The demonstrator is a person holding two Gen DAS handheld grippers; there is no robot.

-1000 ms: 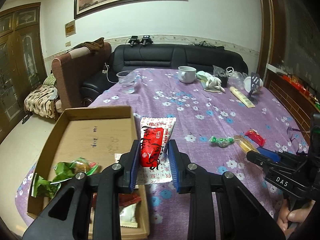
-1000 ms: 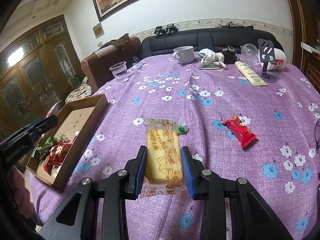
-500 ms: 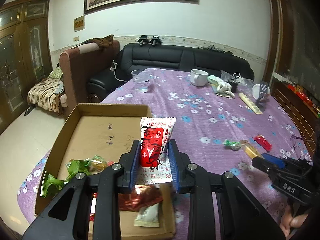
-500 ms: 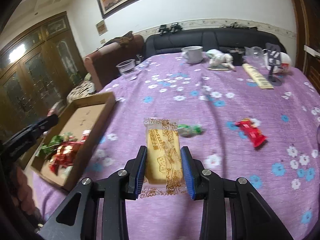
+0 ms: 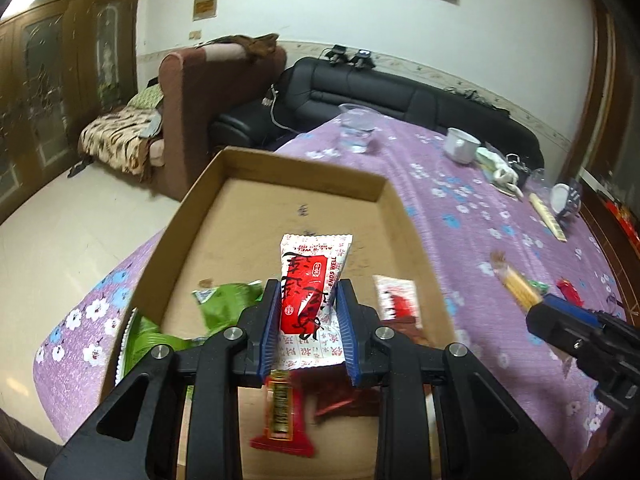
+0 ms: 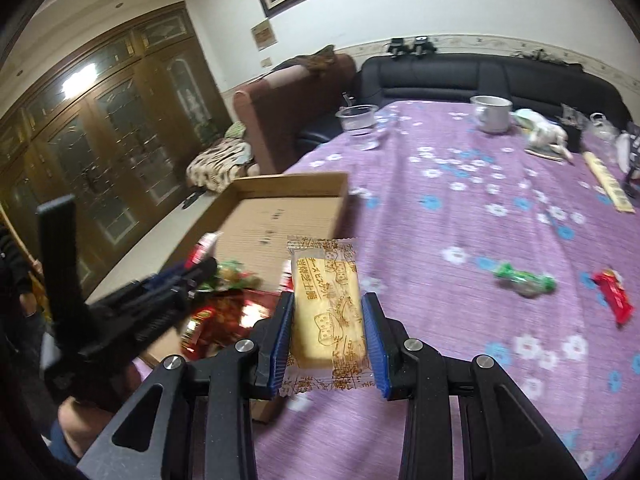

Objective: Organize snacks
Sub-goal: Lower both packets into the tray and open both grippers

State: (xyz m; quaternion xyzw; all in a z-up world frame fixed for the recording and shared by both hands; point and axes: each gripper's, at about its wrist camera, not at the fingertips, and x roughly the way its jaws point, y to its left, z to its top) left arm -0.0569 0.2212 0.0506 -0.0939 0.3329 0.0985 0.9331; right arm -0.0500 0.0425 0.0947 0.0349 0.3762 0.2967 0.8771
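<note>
Beneath left tool [image 5: 307, 328], blurred packets [image 5: 285, 416].

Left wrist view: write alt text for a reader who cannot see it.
The left gripper holds a red-and-white snack packet above an open cardboard box with green and red snacks inside. The box sits on a purple floral tablecloth.

1. The left gripper [image 5: 307, 322] points forward and slightly down, its blue-padded jaws pressed against both sides of a red-and-white snack packet [image 5: 311, 292].
2. The right gripper [image 6: 328, 334] is level, jaws clamped on a yellow biscuit packet [image 6: 328, 308].
3. A hand [image 6: 86, 426], probably the person's left, shows below the left gripper's body, blurred.
</note>
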